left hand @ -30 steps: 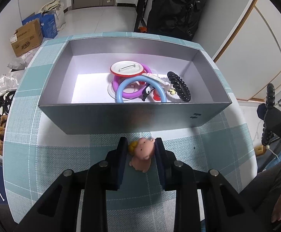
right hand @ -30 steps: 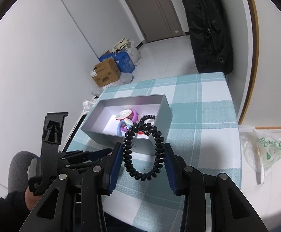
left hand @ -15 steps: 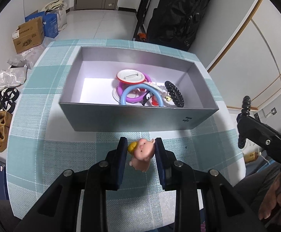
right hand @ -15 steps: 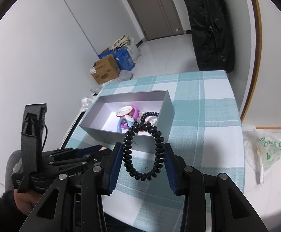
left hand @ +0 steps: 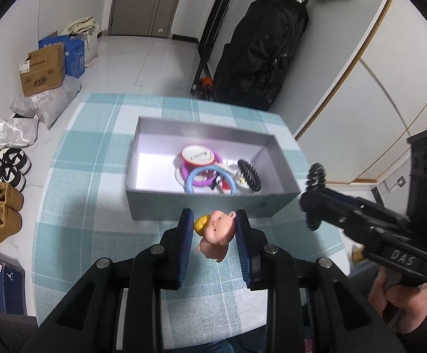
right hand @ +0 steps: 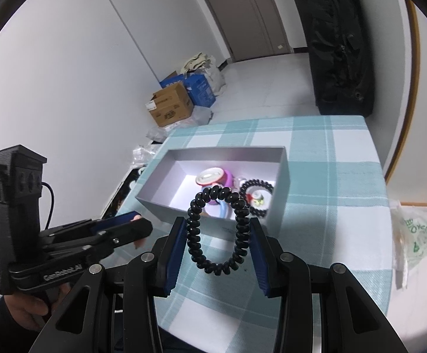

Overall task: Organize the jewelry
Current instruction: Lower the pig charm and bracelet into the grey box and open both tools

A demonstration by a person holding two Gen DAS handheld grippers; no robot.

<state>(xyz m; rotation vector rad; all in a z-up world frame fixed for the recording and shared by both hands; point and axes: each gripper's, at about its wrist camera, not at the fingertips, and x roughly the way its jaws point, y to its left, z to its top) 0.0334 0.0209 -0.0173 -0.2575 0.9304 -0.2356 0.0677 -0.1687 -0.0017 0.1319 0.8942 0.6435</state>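
Observation:
A grey open box [left hand: 213, 206] [right hand: 282, 188] stands on the checked tablecloth. It holds a red-and-white round piece [left hand: 197, 155], purple and blue rings [left hand: 201, 176] and a black coil band [left hand: 250, 173]. My left gripper [left hand: 213, 229] is shut on a small pink pig figure [left hand: 216, 235], held above the cloth in front of the box. My right gripper [right hand: 217, 235] is shut on a black coil bracelet [right hand: 217, 229], held above the table near the box's near side; it shows at the right of the left wrist view [left hand: 316, 197].
The table [left hand: 75, 176] has its edges close on all sides. On the floor are cardboard boxes [left hand: 41, 70], bags and shoes [left hand: 1, 214] at the left. A black bag [left hand: 260, 47] leans at the far wall. A plastic bag [right hand: 416, 235] lies to the right.
Both grippers have risen and pulled back from the box, so it looks smaller and farther. The right gripper has come closer into the left wrist view. Both holds are unchanged.

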